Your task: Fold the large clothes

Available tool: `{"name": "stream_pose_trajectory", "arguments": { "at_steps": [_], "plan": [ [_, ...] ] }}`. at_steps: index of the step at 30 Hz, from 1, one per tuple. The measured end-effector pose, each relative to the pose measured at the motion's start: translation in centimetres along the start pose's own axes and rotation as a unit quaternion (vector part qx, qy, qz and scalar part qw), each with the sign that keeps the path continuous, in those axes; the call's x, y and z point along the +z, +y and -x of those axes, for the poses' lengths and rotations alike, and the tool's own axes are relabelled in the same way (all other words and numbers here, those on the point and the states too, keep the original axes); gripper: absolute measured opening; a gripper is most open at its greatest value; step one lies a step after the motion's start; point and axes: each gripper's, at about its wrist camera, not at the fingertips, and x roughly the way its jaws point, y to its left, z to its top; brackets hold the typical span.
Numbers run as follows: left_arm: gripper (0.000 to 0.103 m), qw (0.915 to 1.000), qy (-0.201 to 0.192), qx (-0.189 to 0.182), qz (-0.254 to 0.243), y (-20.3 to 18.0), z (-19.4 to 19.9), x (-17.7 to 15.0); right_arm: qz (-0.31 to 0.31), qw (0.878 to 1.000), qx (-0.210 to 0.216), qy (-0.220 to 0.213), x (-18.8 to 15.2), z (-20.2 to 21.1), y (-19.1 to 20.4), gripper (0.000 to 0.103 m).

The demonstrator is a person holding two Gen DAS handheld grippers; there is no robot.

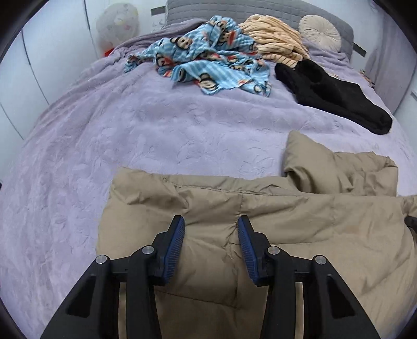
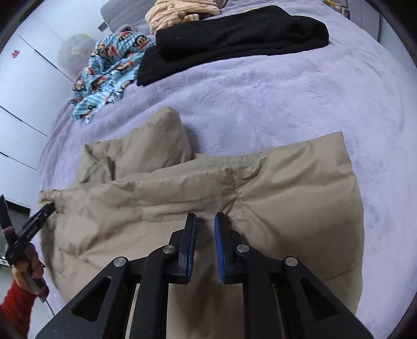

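A beige padded jacket [image 1: 286, 221] lies folded over on the lilac bedcover [image 1: 130, 130], with a sleeve bunched at its far edge. My left gripper [image 1: 211, 221] hovers just above the jacket's left part, open, with nothing between its blue pads. In the right wrist view the same jacket [image 2: 286, 203] spreads under my right gripper [image 2: 205, 219]. Its pads stand a narrow gap apart over a seam crease and pinch no fabric. A hand in a red sleeve [image 2: 18, 307] holds the left gripper's fingers [image 2: 49, 208] at the jacket's left edge.
Farther up the bed lie a black garment [image 1: 333, 94], a blue monkey-print cloth [image 1: 208, 60] and a cream striped garment [image 1: 273, 36]. A round cushion [image 1: 319, 32] leans on the grey headboard [image 1: 234, 7]. White cupboard doors [image 1: 15, 78] stand at the left.
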Motion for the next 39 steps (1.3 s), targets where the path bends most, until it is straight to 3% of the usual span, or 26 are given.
{"name": "stream_pose_trajectory", "arguments": {
  "at_steps": [3,11,15,16,20,22,23,24,25,27,33,37,39],
  "plan": [
    [0.046,0.9995,0.004,-0.005,0.032,1.2,-2.3,0.4,-0.019,1.0,0.0,-0.023,0.6,-1.4,-2.3,0.003],
    [0.046,0.9989,0.017,0.008,0.043,1.8,-6.3,1.5,-0.118,0.992,-0.008,-0.047,2.0,-4.1,-6.7,0.0],
    [0.047,0.9983,0.023,0.02,0.049,2.2,-6.2,2.4,-0.153,0.987,-0.008,-0.049,2.6,-3.9,-7.4,0.0],
    [0.046,0.9981,0.024,0.022,0.052,2.5,-5.8,2.6,-0.155,0.987,-0.011,-0.049,2.6,-3.4,-7.3,0.006],
    [0.047,0.9976,0.019,0.027,0.062,4.2,-2.9,2.3,-0.14,0.988,-0.023,-0.061,2.0,-0.8,-6.3,0.009],
    [0.047,0.9977,0.013,0.032,0.059,4.8,-1.1,1.8,-0.136,0.988,-0.02,-0.072,1.2,0.9,-5.9,0.021],
    [0.056,0.9976,0.01,0.034,0.059,5.2,-0.1,1.3,-0.139,0.987,-0.018,-0.077,0.7,1.6,-5.7,0.029],
    [0.067,0.9974,0.008,0.034,0.062,5.5,0.8,1.0,-0.145,0.986,-0.017,-0.084,0.0,2.6,-5.6,0.044],
    [0.085,0.997,0.003,0.036,0.069,5.9,1.7,0.4,-0.152,0.984,-0.016,-0.09,-0.6,3.3,-5.5,0.055],
    [0.087,0.9963,-0.009,0.035,0.078,6.4,3.5,-0.7,-0.158,0.983,-0.006,-0.094,-1.9,4.5,-5.3,0.055],
    [0.087,0.9964,0.039,0.025,0.072,5.8,5.3,-4.7,-0.157,0.984,0.015,-0.086,-6.2,6.7,-3.5,0.055],
    [0.087,0.9967,0.049,0.02,0.062,4.7,6.4,-7.3,-0.16,0.984,0.018,-0.078,-8.9,7.7,-3.3,0.055],
    [0.101,0.9968,0.055,0.018,0.056,4.2,6.9,-8.2,-0.162,0.984,0.021,-0.073,-10.2,8.2,-3.2,0.056]
  ]
}}
